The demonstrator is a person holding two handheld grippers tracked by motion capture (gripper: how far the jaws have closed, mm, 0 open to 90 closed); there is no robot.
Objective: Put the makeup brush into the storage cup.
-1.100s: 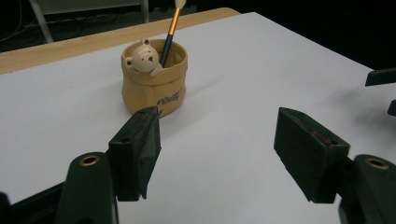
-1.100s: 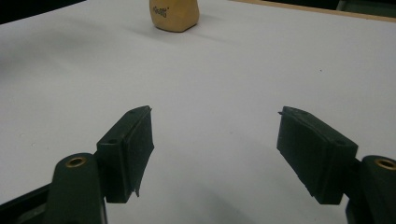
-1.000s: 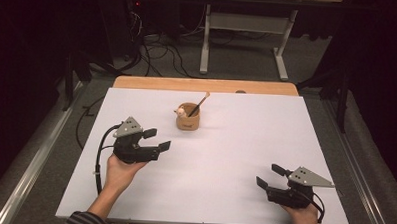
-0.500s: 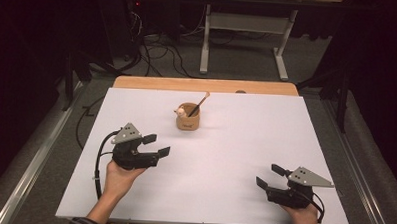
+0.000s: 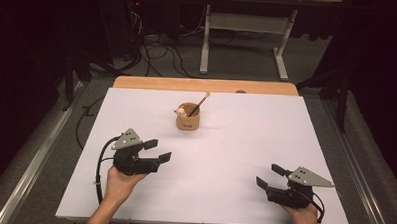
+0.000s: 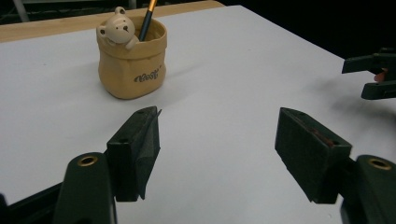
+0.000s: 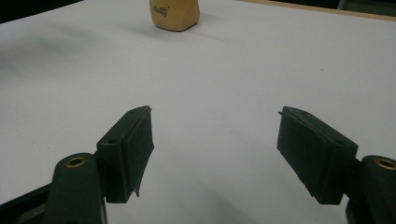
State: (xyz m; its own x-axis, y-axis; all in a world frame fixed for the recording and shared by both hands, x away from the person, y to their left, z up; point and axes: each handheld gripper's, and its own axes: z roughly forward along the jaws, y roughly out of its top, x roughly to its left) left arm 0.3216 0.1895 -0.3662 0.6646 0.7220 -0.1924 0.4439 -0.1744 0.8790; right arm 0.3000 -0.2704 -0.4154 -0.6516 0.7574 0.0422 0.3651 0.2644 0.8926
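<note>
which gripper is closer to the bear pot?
The left gripper, up the table and angled toward the bear pen pot. The right gripper sits near the front right corner, farther off.

The brush tip, perhaps bristled, sits hidden inside the pot.

- A rectangular table with a flat white top, matte and plain, carries everything here.
- Along its far edge runs a bare strip of light wood, left uncovered by the white surface.
- A small tan pot shaped like a soft sack stands upright on the white top, toward the far side and a little left of the middle. It has a cream bear figure at its rim, dark lettering on its front, and a thin stick leaning out of it.
</note>
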